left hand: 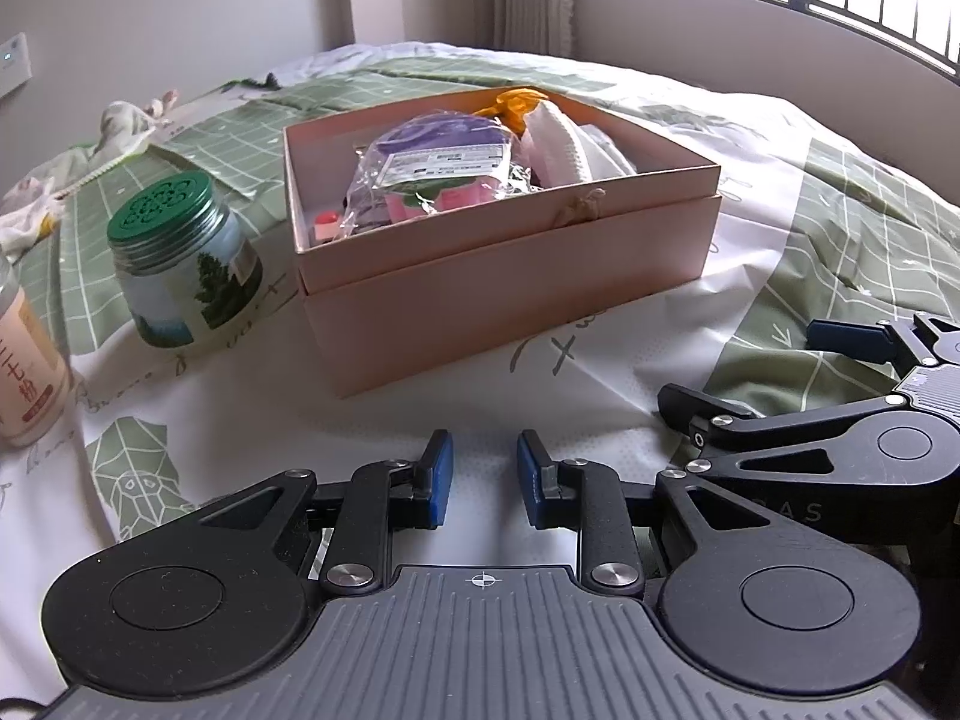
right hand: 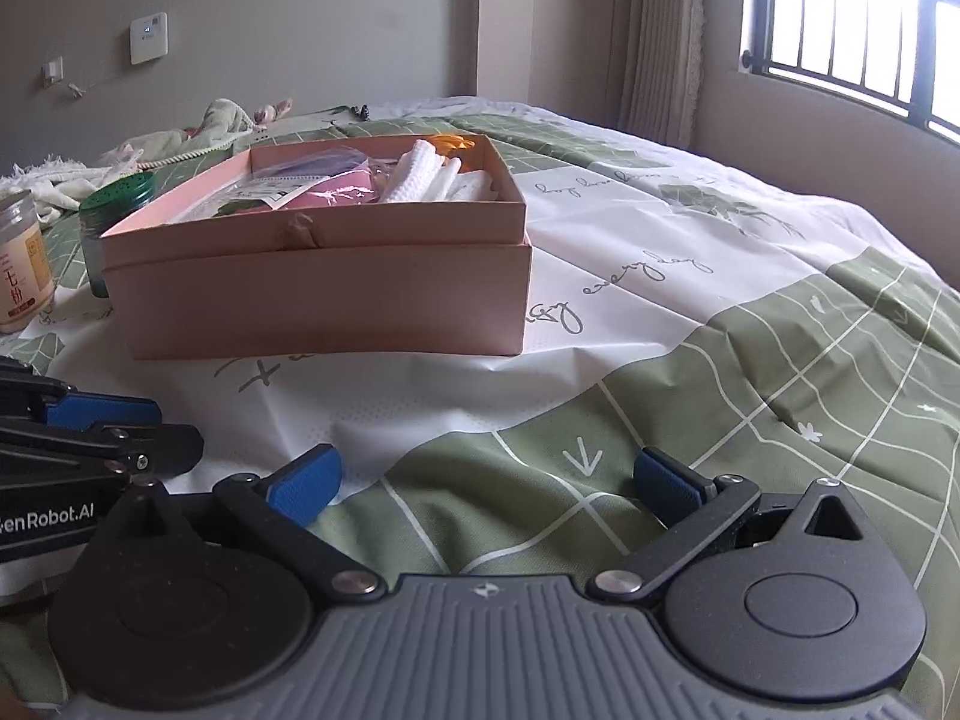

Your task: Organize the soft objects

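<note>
Fingers (left hand: pixel 442 474) of left gripper (left hand: pixel 483 477) parted with a narrow gap, nothing between, low over the bed (left hand: pixel 420 414); fingers (right hand: pixel 306 483) of right gripper (right hand: pixel 489 489) spread wide, likewise empty, just beside the left. Beyond both, quilt in green grid and white lettering (right hand: pixel 660 276), bearing everything else. Well ahead on it, open pink box (left hand: pixel 510 276) seated in its own lid, already filled: clear plastic bag with purple and pink contents (left hand: pixel 438 174), white knitted fabric (left hand: pixel 564 150), a scrap of orange at the far wall (left hand: pixel 516 99). Left of the box, green-lidded glass jar (left hand: pixel 180 264), and at the frame edge a pale labelled bottle (left hand: pixel 30 372), cut off. Far off toward the wall, crumpled pale cloths (right hand: pixel 180 147), still loose on the bed. Judged as a pause between picks: most soft items boxed, the loose cloths likely next. Calls for a long reach past the jar, fingers opened wide, a pinch on a raised fold. Box's lower contents hidden by its wall; small red-and-white item in the near corner (left hand: pixel 326 222) too small to name; count of cloths unclear.
</note>
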Demonstrator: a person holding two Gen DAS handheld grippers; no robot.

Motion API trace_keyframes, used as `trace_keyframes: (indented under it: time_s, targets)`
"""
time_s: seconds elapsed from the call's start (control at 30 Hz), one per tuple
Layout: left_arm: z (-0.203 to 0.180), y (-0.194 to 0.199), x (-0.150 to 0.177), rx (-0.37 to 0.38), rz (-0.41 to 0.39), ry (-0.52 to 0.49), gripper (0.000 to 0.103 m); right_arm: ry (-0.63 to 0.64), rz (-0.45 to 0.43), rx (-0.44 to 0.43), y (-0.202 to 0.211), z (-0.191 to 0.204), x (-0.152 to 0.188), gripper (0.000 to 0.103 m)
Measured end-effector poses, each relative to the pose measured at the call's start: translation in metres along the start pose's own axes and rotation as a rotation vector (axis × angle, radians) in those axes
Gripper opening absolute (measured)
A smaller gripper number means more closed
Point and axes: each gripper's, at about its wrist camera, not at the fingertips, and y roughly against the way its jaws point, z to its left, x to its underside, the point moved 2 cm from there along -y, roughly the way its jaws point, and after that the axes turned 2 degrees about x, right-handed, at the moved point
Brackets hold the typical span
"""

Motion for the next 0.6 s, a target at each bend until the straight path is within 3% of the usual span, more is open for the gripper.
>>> trace_keyframes:
  time_s: [0.6]
  targets:
    - [-0.0029, 0.0010, 0.0026, -0.015, -0.011, -0.035, 0.028, 0.003, 0.000, 0.003, -0.0006, 0.0004, -0.0002, 0.103]
